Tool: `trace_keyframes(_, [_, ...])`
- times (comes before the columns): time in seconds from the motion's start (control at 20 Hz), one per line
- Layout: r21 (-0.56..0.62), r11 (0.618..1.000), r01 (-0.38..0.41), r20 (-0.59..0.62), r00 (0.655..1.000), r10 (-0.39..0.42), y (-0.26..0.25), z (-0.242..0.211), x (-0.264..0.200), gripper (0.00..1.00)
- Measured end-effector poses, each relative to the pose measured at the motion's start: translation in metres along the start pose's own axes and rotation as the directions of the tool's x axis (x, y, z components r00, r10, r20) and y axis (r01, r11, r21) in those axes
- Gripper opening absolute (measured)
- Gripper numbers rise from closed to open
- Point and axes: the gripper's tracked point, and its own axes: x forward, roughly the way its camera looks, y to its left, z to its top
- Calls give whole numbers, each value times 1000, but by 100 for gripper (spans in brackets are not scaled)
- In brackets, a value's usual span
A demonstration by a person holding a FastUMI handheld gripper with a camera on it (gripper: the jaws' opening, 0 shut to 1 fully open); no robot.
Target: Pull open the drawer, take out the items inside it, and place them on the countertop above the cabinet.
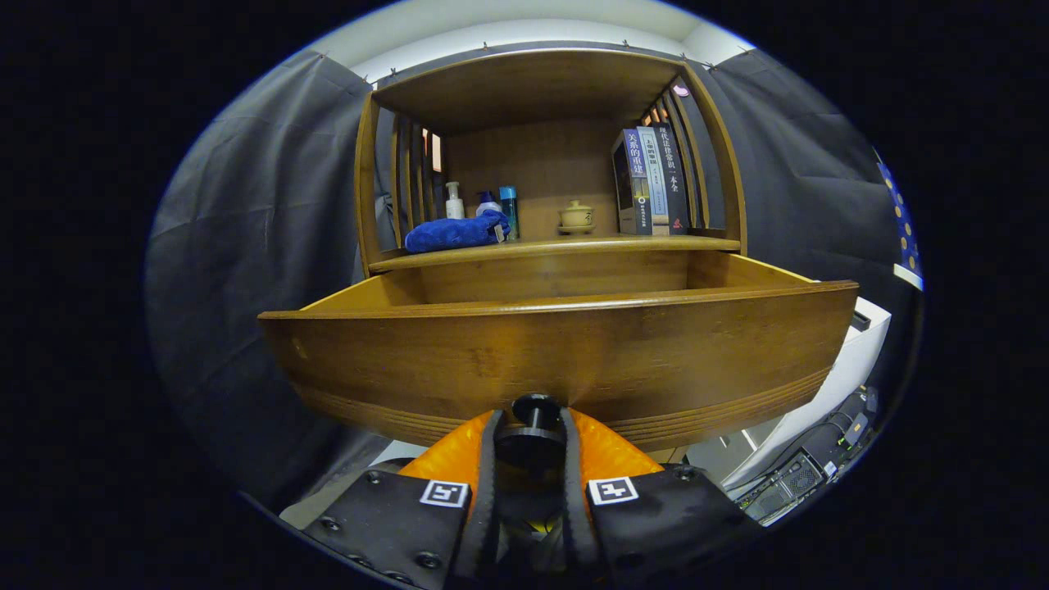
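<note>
Between your gripper's (531,434) closed fingers you are clamping the knob (534,410), drawer (565,360) sitting straight ahead, already pulled out.

books (651,182) right of cloth (455,232), on countertop (557,246)

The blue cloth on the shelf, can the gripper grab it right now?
Probably not. The gripper is shut on the drawer knob, and the pulled-out drawer stands between it and the blue cloth.
</note>
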Motion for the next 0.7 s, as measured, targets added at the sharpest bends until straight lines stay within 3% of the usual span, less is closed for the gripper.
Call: trace_keyframes(0.7, [5,1000,-15,15,1000,15,0,-1,2,40])
